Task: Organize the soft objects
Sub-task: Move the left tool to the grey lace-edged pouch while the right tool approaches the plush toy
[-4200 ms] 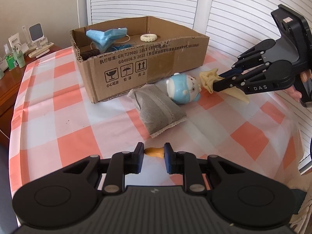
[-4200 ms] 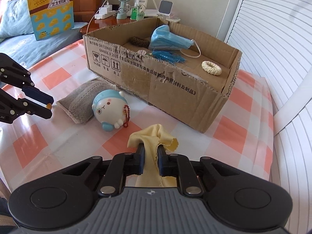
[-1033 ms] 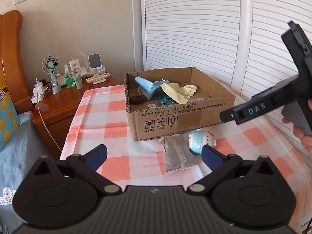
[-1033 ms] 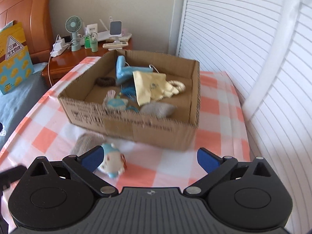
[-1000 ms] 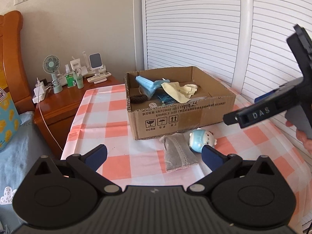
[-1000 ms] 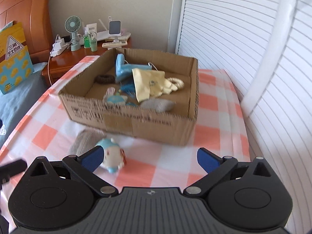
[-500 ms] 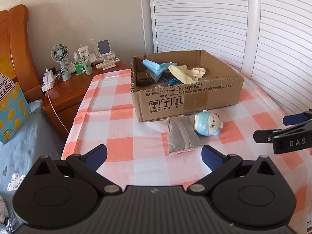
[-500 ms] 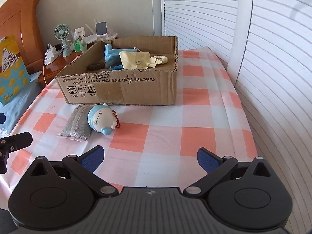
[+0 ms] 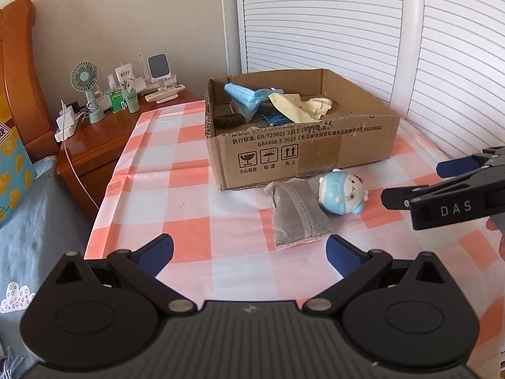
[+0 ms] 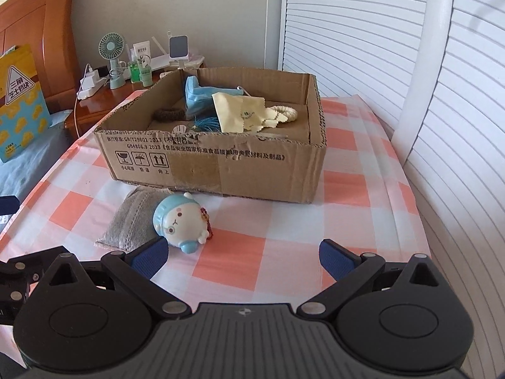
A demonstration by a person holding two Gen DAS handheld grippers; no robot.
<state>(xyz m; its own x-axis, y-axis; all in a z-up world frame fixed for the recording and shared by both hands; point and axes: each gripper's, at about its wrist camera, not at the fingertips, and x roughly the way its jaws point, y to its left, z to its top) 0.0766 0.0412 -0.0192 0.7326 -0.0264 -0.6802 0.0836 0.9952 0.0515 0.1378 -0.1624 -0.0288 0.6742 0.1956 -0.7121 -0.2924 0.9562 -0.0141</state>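
A cardboard box (image 9: pixel 315 154) (image 10: pixel 214 164) stands on the checked tablecloth and holds a yellow cloth (image 9: pixel 290 107) (image 10: pixel 236 113), a blue face mask (image 9: pixel 246 96) (image 10: pixel 197 93), a white scrunchie (image 10: pixel 285 112) and a dark hair tie (image 10: pixel 169 114). In front of it lie a grey pouch (image 9: pixel 295 211) (image 10: pixel 132 221) and a blue-and-white plush toy (image 9: pixel 341 194) (image 10: pixel 181 221), side by side. My left gripper (image 9: pixel 249 252) is open and empty, short of the pouch. My right gripper (image 10: pixel 241 257) is open and empty, just short of the toy; it also shows in the left wrist view (image 9: pixel 442 186).
A wooden nightstand (image 9: pixel 104 135) at the left carries a small fan (image 9: pixel 83 79), bottles and a charger. A bed with a blue sheet (image 9: pixel 31 214) borders the table's left edge. White louvred doors (image 9: pixel 347 31) stand behind and to the right.
Both grippers have come lower and closer to the pouch and toy. My right gripper has swung down to table height at the right. Earlier, it released the yellow cloth into the box.
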